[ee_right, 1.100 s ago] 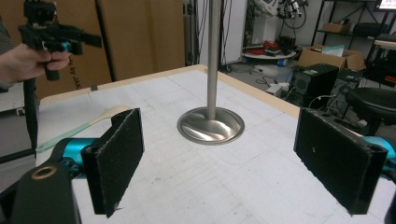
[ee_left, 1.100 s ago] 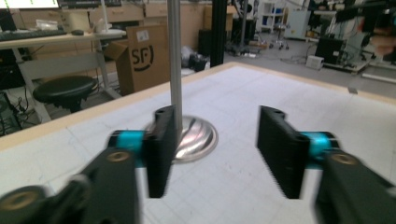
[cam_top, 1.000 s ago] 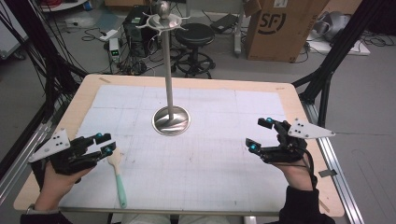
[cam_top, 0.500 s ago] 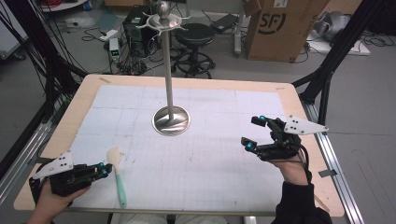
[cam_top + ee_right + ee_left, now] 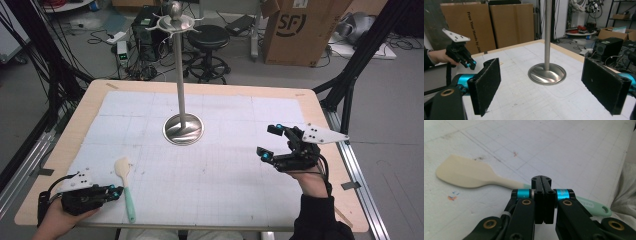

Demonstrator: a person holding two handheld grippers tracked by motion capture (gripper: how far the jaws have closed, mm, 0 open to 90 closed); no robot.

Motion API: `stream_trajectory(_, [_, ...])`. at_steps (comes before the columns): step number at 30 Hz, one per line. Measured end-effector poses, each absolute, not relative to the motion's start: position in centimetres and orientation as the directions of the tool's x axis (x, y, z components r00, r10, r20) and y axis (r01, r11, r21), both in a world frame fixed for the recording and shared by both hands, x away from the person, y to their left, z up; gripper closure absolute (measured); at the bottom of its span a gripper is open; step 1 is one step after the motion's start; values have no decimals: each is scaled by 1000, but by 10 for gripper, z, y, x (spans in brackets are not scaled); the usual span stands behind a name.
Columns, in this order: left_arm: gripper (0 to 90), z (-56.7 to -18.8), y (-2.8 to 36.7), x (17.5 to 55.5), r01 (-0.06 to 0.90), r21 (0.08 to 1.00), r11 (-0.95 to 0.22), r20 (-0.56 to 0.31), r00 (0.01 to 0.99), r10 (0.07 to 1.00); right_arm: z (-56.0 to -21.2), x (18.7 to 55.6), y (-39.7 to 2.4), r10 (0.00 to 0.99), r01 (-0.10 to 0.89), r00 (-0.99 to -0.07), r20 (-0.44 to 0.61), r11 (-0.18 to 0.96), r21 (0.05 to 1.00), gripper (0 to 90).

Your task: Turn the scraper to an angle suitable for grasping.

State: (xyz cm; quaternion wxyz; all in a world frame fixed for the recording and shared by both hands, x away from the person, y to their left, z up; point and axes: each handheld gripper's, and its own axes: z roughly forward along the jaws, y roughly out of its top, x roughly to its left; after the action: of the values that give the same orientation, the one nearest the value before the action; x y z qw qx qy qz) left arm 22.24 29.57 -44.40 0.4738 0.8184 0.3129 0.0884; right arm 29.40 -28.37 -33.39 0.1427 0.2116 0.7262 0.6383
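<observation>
Green-handled spatula [image 5: 125,186] lies flat on the worktop [image 5: 225,165], not picked up yet. Left gripper [image 5: 116,192] has just pinched its fingers together, empty, beside the handle. Right gripper [image 5: 270,141] waits wide open.

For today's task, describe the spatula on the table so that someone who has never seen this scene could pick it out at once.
Start at the tall metal stand on the white gridded mat, then look toward the near left corner. There, by the left gripper, whose jaws are shut in front of its handle, lies the spatula. Its cream blade and mint-green handle with a hanging hole at the end set it apart.
</observation>
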Motion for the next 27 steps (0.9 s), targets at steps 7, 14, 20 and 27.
stream_trajectory(7, [897,-449,289,226,463,786,-410,-143,780,609,-336,292,-287,495,138,-865,75,93,986,147])
stream_trajectory(14, [897,-450,279,230,459,779,-427,-132,786,604,-338,291,-290,511,147,-856,83,86,985,148])
stream_trajectory(20, [897,-450,264,237,457,781,-425,-124,781,612,-339,291,-289,512,147,-855,77,98,984,147])
stream_trajectory(27, [897,-450,239,255,460,781,-423,-107,765,635,-342,288,-291,523,162,-848,83,108,981,148])
